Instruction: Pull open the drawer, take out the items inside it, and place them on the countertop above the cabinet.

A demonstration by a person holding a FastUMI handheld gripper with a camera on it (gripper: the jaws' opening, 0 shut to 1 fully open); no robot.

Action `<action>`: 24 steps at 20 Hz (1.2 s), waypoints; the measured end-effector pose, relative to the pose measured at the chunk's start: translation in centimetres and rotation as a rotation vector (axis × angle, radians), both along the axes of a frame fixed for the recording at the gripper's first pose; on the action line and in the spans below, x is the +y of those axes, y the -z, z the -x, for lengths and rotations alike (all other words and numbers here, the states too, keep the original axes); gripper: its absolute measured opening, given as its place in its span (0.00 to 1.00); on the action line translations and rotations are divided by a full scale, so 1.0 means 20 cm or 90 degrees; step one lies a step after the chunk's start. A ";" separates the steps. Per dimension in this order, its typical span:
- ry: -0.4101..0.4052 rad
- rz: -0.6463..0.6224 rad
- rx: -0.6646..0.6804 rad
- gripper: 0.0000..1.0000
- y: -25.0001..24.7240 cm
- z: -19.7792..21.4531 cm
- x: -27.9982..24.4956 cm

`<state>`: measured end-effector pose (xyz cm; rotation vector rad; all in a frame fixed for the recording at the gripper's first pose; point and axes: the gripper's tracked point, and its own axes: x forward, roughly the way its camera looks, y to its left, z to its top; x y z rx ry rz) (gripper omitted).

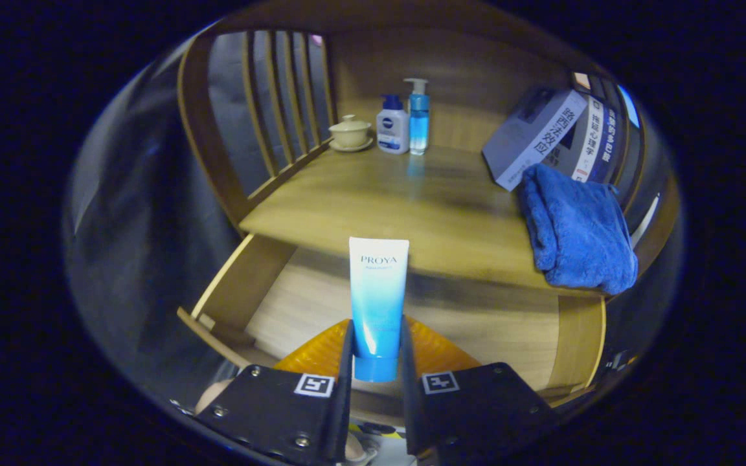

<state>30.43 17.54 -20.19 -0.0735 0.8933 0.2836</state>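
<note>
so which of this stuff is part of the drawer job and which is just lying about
Job:
- blue tube, clamped between the gripper fingers
- open drawer below it
- countertop beyond

Lying about:
- blue towel
- books
- lidded cup
- white bottle
- blue pump bottle

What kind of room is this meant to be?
Probably a mock-up of a home bedroom or washroom corner. A wooden cabinet's countertop carries pump bottles, a lidded cup, books and a blue towel. The gripper has its fingers shut on a cream tube above the open drawer.
</note>
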 end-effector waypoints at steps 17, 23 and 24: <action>0.134 0.019 -0.119 0.36 0.06 -0.61 -0.03; 0.140 -0.052 -0.251 0.94 -0.23 -0.41 -0.03; 0.135 -0.061 -0.272 0.94 -0.30 -0.34 -0.04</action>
